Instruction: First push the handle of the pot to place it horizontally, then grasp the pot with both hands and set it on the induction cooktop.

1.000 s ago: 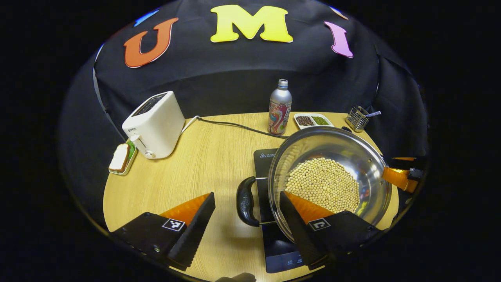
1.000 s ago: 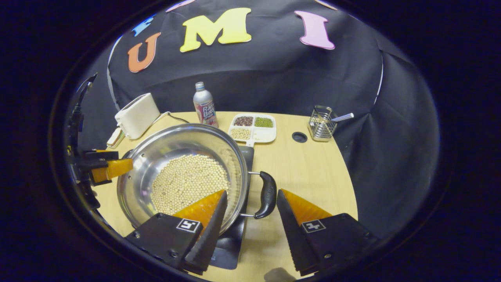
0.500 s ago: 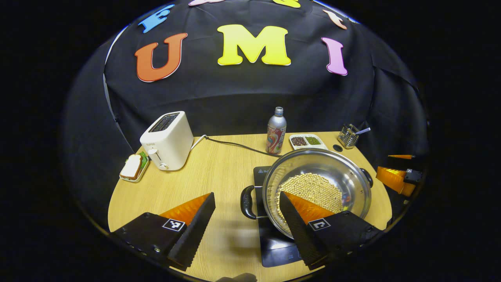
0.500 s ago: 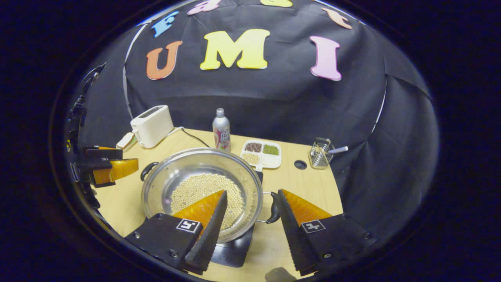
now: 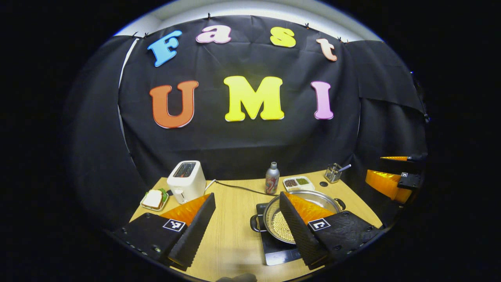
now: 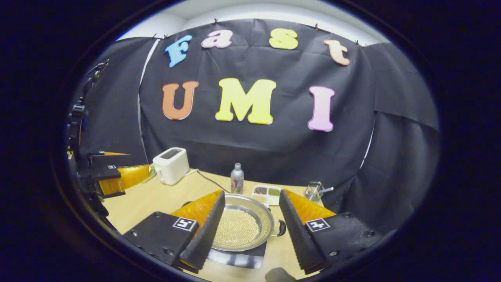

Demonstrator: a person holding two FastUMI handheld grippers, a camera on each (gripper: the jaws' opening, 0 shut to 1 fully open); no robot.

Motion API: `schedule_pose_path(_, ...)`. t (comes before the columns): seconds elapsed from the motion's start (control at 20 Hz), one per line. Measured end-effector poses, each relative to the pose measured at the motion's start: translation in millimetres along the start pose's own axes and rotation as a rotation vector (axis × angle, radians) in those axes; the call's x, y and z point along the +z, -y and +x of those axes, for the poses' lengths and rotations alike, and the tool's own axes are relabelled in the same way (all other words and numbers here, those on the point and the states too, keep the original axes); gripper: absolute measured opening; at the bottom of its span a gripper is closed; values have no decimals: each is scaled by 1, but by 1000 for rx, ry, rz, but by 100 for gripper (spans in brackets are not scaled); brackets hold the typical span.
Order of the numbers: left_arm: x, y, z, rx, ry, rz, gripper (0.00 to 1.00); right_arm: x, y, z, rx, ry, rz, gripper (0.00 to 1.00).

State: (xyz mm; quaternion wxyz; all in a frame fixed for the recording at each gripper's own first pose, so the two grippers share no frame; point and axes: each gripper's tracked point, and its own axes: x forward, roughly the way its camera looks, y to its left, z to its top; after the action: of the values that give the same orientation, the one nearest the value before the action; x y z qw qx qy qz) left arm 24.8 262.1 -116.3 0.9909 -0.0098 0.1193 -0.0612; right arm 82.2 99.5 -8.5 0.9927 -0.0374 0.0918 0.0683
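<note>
The left gripper (image 5: 247, 223) and the right gripper (image 6: 250, 223) both hang above the table (image 5: 231, 235) with fingers spread wide, pinching nothing. In the left gripper view the right gripper (image 5: 389, 172) shows at the far right edge; in the right gripper view the left gripper (image 6: 117, 172) shows at the left. The pot (image 6: 242, 225), holding pale beans (image 6: 236, 228), sits on the induction cooktop (image 6: 238, 258), its side handle (image 6: 282, 228) level. Behind stand a white toaster (image 6: 170, 164), a divided dish (image 6: 266, 192), a bottle (image 6: 236, 178) and a wire holder (image 6: 313, 190).
</note>
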Motion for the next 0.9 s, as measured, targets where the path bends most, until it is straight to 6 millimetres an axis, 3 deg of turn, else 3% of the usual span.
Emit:
schedule_pose_path(0.1,25,-9,-28,2,63,-3,98,26,-6,-30,-8,68,9,100)
schedule_pose_path(0.3,67,-28,-76,17,187,8,97,68,-10,-81,-26,188,39,100)
schedule_pose_path(0.45,88,-36,-109,24,250,-5,98,83,-4,-111,-26,237,78,100)
schedule_pose_path(0.65,98,-54,-146,81,293,-24,97,90,11,-137,-27,282,110,100)
schedule_pose_path(0.9,91,-66,-179,159,303,-51,97,83,42,-160,-43,326,117,100)
